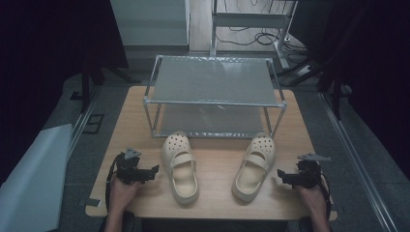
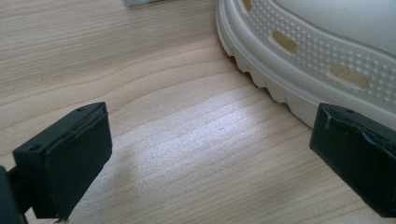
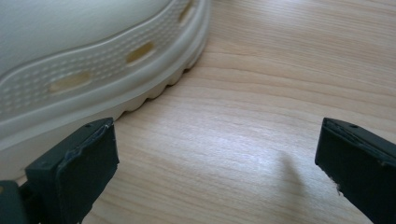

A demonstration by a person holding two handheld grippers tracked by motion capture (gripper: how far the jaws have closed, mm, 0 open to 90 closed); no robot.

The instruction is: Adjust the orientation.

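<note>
Two cream clogs lie on the wooden table (image 1: 212,195), toes toward a metal rack. The left clog (image 1: 181,166) is beside my left gripper (image 1: 151,172), which rests low on the table, open and empty. In the left gripper view its ribbed sole (image 2: 299,60) runs along the right, just past the right jaw, and the left gripper (image 2: 210,158) holds only bare wood. The right clog (image 1: 255,166) lies left of my right gripper (image 1: 281,175), also open. In the right gripper view that clog's side (image 3: 93,65) is at upper left, and the right gripper (image 3: 217,161) stands wide.
A two-shelf wire rack (image 1: 215,101) stands at the back of the table, its lower shelf just behind the clogs' toes. A person's hands hold both grippers near the front edge. Cables and frame legs (image 1: 256,29) lie on the floor behind.
</note>
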